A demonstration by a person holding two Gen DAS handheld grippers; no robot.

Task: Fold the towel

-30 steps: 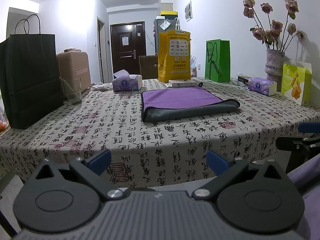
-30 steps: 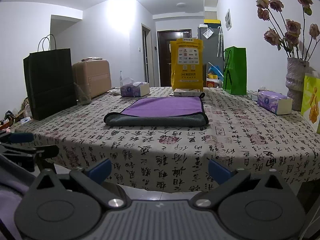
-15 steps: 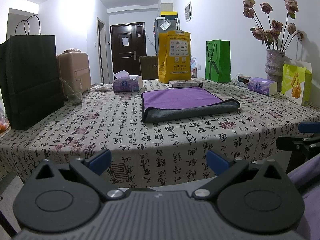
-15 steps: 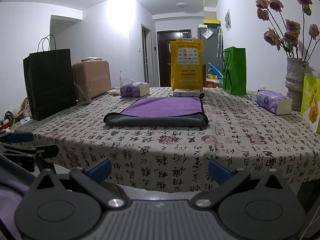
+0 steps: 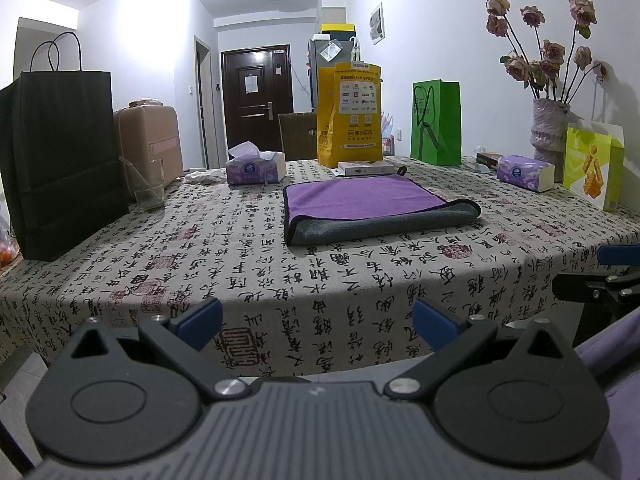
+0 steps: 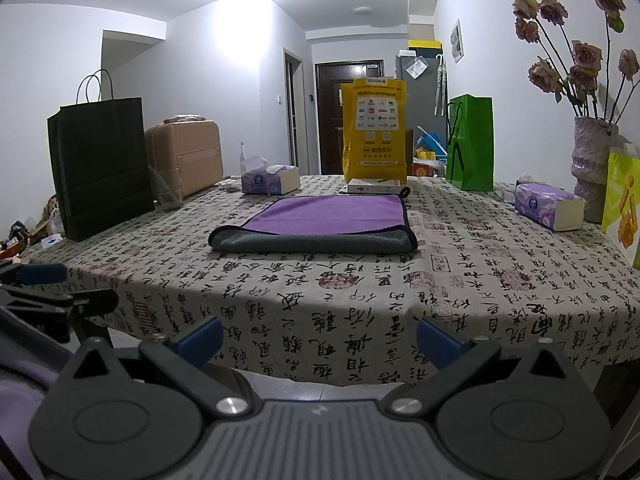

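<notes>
A purple towel with a grey underside (image 5: 368, 204) lies folded flat on the table, its grey fold edge toward me; it also shows in the right wrist view (image 6: 320, 222). My left gripper (image 5: 316, 320) is open and empty, held below and in front of the table's near edge, well short of the towel. My right gripper (image 6: 318, 340) is open and empty too, at the same distance. Each gripper shows at the edge of the other's view: the right gripper (image 5: 600, 280) and the left gripper (image 6: 44, 288).
The table (image 5: 208, 248) has a calligraphy-print cloth. On it stand a black paper bag (image 5: 60, 160), a glass (image 5: 148, 188), two tissue packs (image 5: 256, 166), a yellow bag (image 5: 350, 114), a green bag (image 5: 436, 122), a vase of dried roses (image 5: 548, 136) and a snack bag (image 5: 592, 168). A suitcase (image 5: 150, 144) stands at the left.
</notes>
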